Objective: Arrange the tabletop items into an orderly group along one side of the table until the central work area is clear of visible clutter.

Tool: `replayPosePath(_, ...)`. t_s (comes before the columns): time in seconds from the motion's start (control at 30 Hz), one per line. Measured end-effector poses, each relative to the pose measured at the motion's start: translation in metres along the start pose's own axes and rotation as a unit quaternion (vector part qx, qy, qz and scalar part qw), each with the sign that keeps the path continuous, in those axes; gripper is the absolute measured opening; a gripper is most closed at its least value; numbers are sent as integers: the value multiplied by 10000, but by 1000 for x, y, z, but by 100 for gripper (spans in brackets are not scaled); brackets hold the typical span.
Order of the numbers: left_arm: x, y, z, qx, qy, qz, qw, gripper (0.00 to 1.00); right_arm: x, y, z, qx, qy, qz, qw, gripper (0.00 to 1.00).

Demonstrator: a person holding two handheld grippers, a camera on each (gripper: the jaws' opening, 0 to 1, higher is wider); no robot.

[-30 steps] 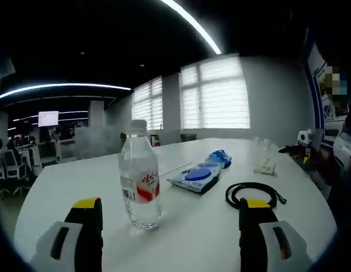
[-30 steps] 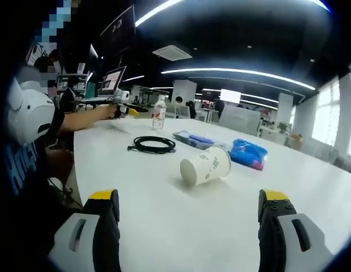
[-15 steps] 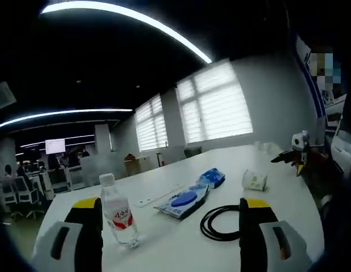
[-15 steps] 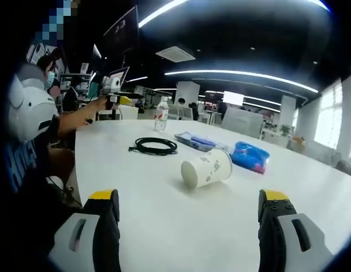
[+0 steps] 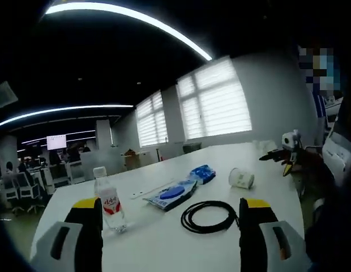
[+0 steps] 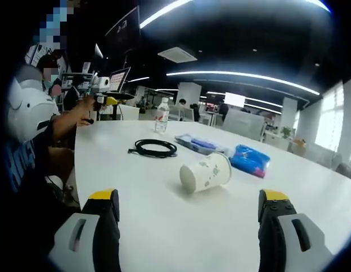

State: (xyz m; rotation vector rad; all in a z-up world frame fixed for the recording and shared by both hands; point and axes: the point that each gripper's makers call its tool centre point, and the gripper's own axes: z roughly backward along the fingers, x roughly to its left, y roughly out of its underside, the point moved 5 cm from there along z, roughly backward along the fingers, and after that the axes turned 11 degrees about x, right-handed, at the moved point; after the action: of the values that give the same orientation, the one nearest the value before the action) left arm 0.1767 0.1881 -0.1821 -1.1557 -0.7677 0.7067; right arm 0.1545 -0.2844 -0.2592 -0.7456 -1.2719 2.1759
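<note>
White table (image 6: 164, 215) with toppled paper cup (image 6: 205, 172), bottle (image 5: 109, 200); both jaws apart, empty.

Tall windows with white slatted blinds (image 5: 215, 102) are glowing beyond the table; long curved ceiling light strips (image 6: 243, 73) are shining overhead, and a white office screen (image 5: 56, 141) is glowing far off.

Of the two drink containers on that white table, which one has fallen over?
The paper cup lies on its side, open mouth facing the right gripper's camera. The water bottle stands upright, capped, at the table's far end.
</note>
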Motion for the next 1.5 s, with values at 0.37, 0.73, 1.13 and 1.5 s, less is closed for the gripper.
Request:
replayPosePath(0.37, -17, 23, 10, 173, 40, 212, 9996, 100, 3, 0, -1, 107, -54, 3, 9999, 100)
replayPosePath(0.73, -43, 33, 16, 342, 186, 216, 9990, 100, 0, -9, -6, 224, -221, 173, 9994, 100)
replayPosePath(1.13, -70, 48, 14, 536, 482, 246, 9971, 100, -13, -16, -6, 318, -276, 350, 9985, 100)
replayPosePath(1.5, -74, 48, 13, 544, 506, 260, 9969, 100, -16, -16, -5, 330, -193, 363, 9986, 100)
